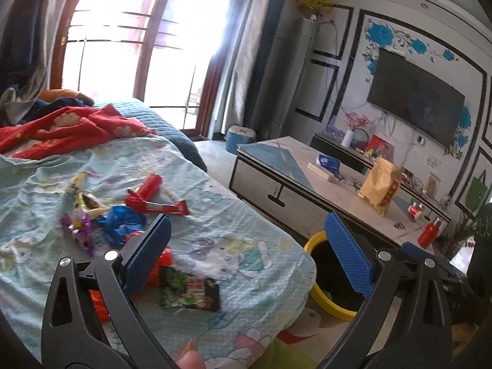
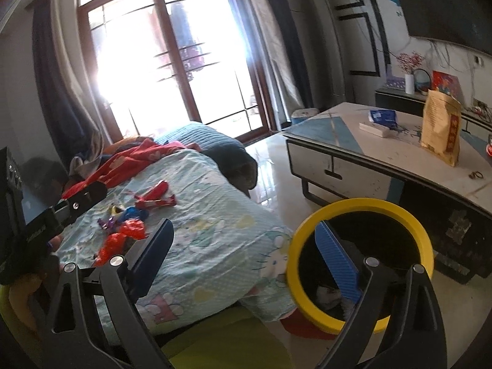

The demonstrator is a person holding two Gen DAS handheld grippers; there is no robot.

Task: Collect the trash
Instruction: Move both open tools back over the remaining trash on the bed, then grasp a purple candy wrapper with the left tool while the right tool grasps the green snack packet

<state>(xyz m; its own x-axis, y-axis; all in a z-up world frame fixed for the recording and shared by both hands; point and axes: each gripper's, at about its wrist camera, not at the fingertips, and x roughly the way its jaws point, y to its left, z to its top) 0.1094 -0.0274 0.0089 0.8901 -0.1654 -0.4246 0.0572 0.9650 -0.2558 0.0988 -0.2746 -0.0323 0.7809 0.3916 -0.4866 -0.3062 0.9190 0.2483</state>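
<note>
Nearest, the left gripper [image 1: 246,247] stood spread wide with nothing between its blue pads, hanging over the edge of the bed [image 1: 240,240]. The right gripper [image 2: 243,252] was likewise spread and empty, its right finger [image 2: 336,261] lying in front of the yellow-rimmed bin [image 2: 295,276] on the floor beside the bed. On the pale cartoon-print sheet lay the trash — a dark green wrapper [image 1: 190,289] closest, then a blue wrapper [image 1: 124,220], a purple one [image 1: 78,227] and a red wrapper [image 1: 153,195]. Beyond stood the worktop [image 1: 307,184] bearing a tan paper bag [image 1: 379,186].
</note>
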